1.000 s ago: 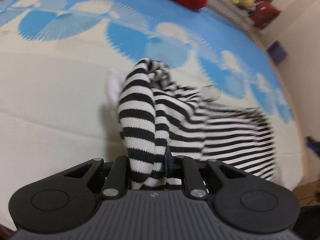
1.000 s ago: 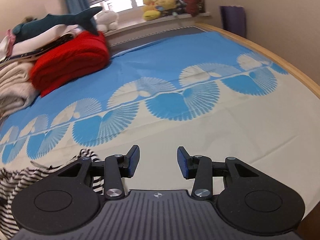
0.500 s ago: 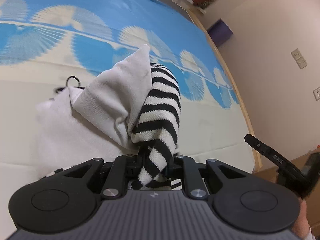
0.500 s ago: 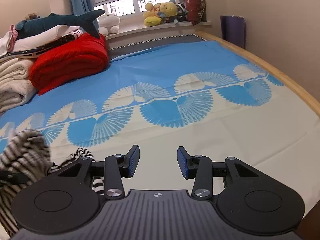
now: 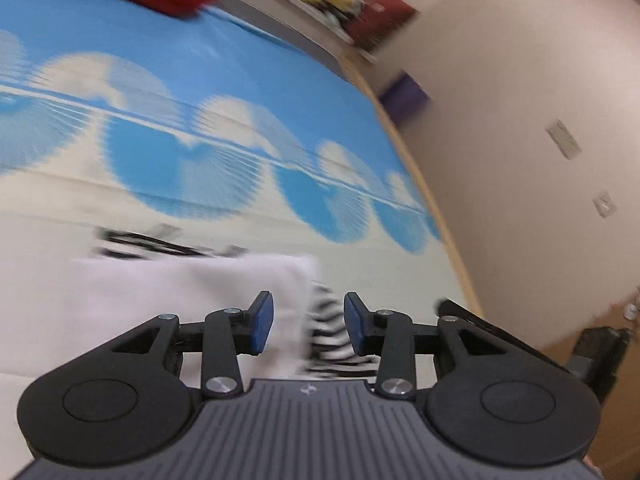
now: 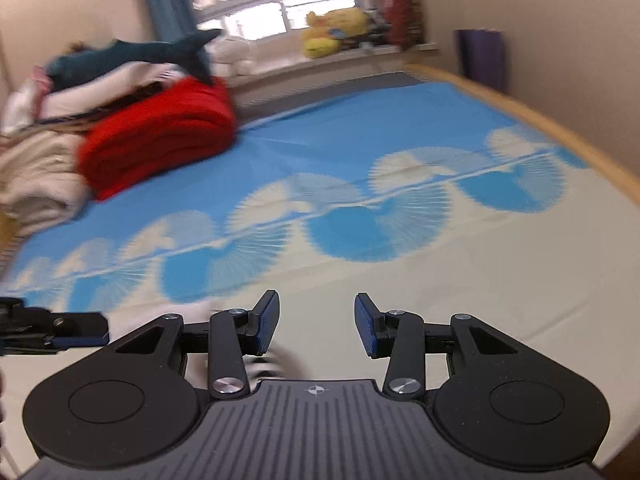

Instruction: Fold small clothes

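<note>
The small garment, black-and-white striped (image 5: 330, 332) with a white inner side (image 5: 168, 292) turned up, lies folded over on the bed sheet (image 5: 200, 184). My left gripper (image 5: 308, 324) hovers just above its right edge. Its jaws are opening, and the striped edge lies loose between the blue pads (image 5: 262, 322) without being pinched. My right gripper (image 6: 316, 324) stands open over bare cream sheet (image 6: 440, 272), holding nothing. A blurred bit of the garment (image 6: 276, 362) shows under its left finger. The left gripper's finger (image 6: 60, 328) pokes in at the left edge of the right wrist view.
A red folded blanket (image 6: 160, 140) and a pile of pale bedding (image 6: 36, 176) with a plush shark (image 6: 140, 52) sit at the bed's far left. Soft toys (image 6: 332, 34) line the windowsill. The wooden bed edge (image 6: 560, 128) and the wall run along the right.
The left gripper carried the striped end across to the right, turning the white side up, then let it go as its jaws parted. The right gripper stayed open and still.
</note>
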Available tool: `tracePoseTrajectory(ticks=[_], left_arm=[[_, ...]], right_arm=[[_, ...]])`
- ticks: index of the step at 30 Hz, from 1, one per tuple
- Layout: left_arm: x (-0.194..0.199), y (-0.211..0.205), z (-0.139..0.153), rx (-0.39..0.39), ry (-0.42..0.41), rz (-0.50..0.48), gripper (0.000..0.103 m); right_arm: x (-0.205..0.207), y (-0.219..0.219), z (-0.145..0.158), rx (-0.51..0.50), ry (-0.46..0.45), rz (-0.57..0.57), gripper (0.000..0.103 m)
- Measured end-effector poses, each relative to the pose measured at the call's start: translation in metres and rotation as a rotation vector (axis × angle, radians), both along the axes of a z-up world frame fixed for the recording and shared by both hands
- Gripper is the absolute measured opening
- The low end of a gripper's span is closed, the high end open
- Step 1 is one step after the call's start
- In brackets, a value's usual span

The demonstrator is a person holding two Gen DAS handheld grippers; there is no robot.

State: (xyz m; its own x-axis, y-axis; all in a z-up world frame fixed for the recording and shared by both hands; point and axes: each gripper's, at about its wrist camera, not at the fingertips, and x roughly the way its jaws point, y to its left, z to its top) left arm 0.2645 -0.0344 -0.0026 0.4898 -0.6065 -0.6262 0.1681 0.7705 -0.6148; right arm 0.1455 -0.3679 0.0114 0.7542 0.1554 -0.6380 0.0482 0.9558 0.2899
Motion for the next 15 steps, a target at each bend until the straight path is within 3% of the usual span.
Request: tracePoseTrajectory(ticks=[3,5,10,12,13,15], left_arm=[[-0.01,0.022,0.0,0.111,-0.009,0.007,0.042],[-0.019,0.027,-0.002,0.171,-0.014,-0.015,0.042],[-0.037,0.037,-0.005,0.281,-0.028,-0.101,0.042],[-0.043,0.033,-0.007,0.306,-0.031,-0.146,0.042],[-0.046,0.031,-0.007,0.313,-0.034,-0.164,0.042],[-0.052,0.025,-0.008,0.312,-0.036,-0.211,0.042]], right_arm=[[0.005,0.021,-0.004,0.138,0.045,0.143,0.044],[0.009,0.046,-0.015,0.206,0.143,0.285,0.046],[0.004,0.1,-0.048,-0.046,0.348,0.432,0.044],[-0.001,0.097,-0.044,-0.021,0.317,0.422,0.011],[-0.004,0.089,-0.036,0.044,0.281,0.409,0.003],[-0.013,0.063,-0.011,0.227,0.148,0.367,0.003]])
